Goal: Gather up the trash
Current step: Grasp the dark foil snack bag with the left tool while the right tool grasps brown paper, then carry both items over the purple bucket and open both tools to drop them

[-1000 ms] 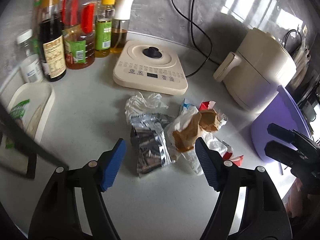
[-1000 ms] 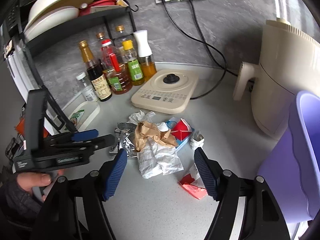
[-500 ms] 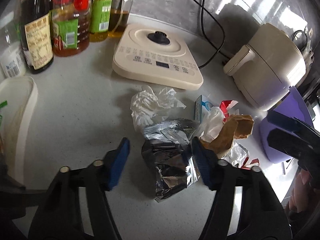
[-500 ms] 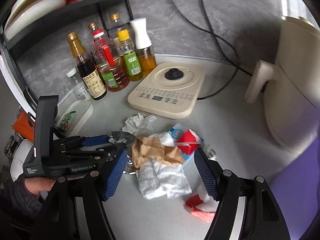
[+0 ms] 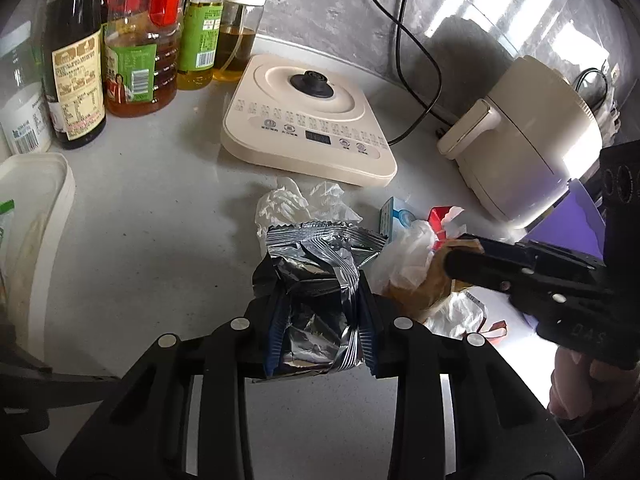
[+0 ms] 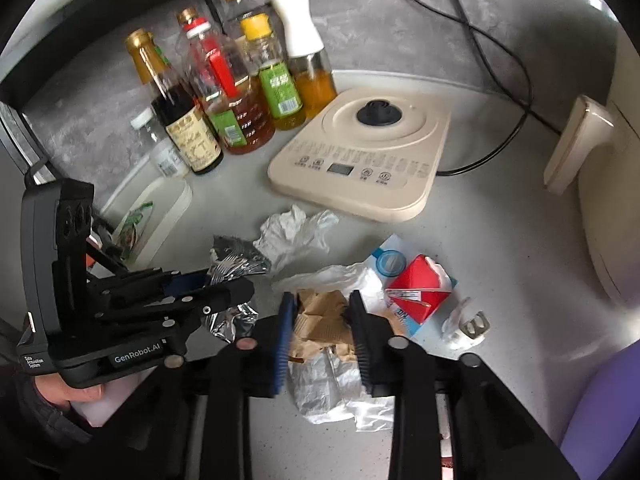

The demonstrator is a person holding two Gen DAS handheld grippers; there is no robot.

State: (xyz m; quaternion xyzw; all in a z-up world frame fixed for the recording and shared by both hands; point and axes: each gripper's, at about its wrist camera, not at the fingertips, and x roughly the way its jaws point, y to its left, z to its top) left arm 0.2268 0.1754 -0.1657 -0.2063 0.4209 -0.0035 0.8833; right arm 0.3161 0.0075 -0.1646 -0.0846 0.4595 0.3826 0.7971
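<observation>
Both jaws just closed in: left gripper [image 5: 320, 320] now pinches foil bag [image 5: 316, 280], right gripper [image 6: 320, 336] brown paper [image 6: 320, 316], both still on tabletop [image 5: 160, 220] w/ other trash, so lift to purple bin [image 6: 600, 412] prob. next.

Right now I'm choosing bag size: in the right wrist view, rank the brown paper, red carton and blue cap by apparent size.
1. brown paper, though nearest the camera and partly hidden
2. red carton
3. blue cap
</observation>
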